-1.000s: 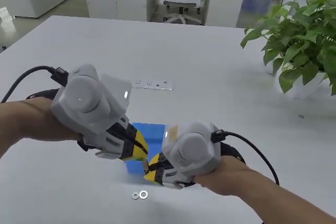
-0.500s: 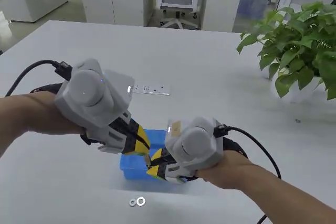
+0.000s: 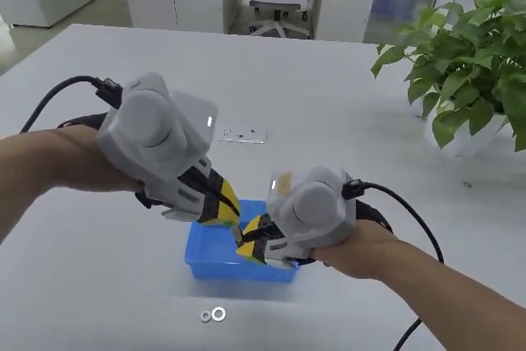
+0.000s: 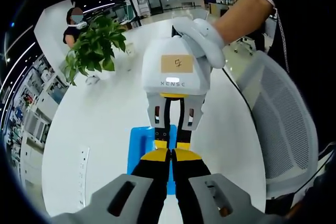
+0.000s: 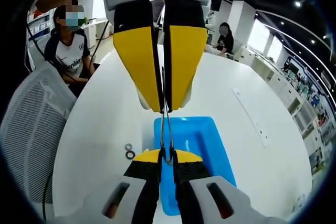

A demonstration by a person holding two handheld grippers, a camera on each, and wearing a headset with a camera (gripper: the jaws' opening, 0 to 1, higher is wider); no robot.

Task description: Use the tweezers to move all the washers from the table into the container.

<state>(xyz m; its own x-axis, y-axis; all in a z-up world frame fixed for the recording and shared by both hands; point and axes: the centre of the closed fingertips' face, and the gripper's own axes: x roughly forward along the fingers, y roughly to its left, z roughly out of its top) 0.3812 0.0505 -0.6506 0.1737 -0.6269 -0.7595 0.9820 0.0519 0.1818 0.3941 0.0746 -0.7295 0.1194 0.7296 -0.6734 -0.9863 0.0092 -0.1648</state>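
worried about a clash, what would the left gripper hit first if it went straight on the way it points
Probably the right gripper: its tips face the left gripper almost tip to tip, tweezers between them, over the blue container.

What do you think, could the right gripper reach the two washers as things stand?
Probably yes: the washers lie uncovered on the table close to the right gripper, nothing between; but its jaws and the left gripper's both seem to pinch the tweezers.
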